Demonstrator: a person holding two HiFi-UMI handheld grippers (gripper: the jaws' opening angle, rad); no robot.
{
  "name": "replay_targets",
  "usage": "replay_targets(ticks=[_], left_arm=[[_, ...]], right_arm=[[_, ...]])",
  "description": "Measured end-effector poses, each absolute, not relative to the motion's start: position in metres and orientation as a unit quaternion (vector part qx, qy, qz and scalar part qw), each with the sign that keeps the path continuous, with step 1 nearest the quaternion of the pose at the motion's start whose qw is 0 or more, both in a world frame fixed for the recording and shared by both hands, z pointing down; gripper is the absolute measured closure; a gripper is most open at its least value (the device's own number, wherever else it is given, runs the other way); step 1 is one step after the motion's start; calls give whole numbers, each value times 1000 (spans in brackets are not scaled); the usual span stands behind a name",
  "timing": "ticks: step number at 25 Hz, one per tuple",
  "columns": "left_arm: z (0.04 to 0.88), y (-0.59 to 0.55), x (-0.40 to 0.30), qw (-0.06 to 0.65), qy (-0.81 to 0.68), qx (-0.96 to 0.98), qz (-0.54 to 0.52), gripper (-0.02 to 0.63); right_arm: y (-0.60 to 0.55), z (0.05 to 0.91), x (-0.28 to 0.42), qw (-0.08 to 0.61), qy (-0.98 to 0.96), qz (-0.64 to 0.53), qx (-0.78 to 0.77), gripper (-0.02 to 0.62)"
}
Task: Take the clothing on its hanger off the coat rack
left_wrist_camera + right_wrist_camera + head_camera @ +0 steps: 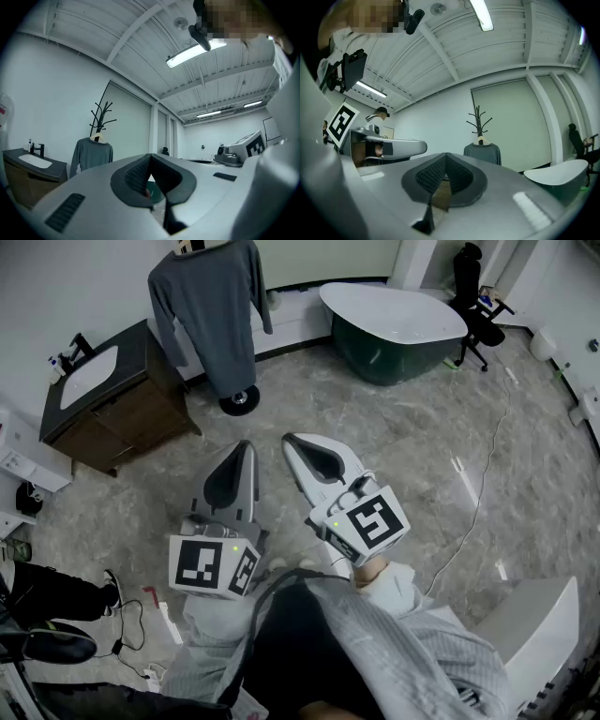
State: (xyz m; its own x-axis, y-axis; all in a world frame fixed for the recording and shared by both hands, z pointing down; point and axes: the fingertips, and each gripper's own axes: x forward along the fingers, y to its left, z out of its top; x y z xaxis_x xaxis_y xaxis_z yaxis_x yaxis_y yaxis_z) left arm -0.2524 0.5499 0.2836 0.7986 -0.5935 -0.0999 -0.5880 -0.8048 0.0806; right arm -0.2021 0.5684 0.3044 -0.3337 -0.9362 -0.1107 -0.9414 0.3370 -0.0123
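I held both grippers low in front of my body, and they pointed toward 12 o'clock over the marble floor (394, 442). The left gripper (246, 448) had its jaws pressed together with nothing between them; its own view showed the two dark pads meeting at one line. The right gripper (292, 442) was the same, jaws fully together and empty. The two grippers were near each other but did not touch.

The clothing, a grey sweater (211, 310), hung on a hanger (97, 138) on the coat rack (101, 117), at about 11 o'clock from the grippers and well apart from them. The round black base (240, 400) of the rack stood on the floor just under the hem of the sweater. In both gripper views the sweater hung straight, with its sleeves down, and the black branches of the rack rose above it.

At about 10 o'clock there was a dark wooden vanity (117, 418) with a white sink (89, 376), just beside the rack. At about 1 o'clock stood a bathtub (394, 329), white inside and dark green outside. Behind it, near 2 o'clock, I saw a black office chair (473, 292).
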Motion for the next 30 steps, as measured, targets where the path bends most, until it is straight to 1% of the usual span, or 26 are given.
replay_targets(ticks=[11, 20, 26, 30], left_arm=[[285, 547, -252, 26, -313, 947, -64, 601], [295, 544, -232, 34, -317, 945, -71, 601], [311, 511, -218, 54, -327, 942, -59, 601], [326, 465, -195, 61, -326, 942, -45, 601]], right_arm=[[567, 306, -199, 49, 813, 26, -579, 594], [565, 313, -170, 56, 808, 27, -586, 594], [537, 336, -157, 44, 812, -3, -581, 594], [491, 352, -135, 47, 813, -20, -580, 592]])
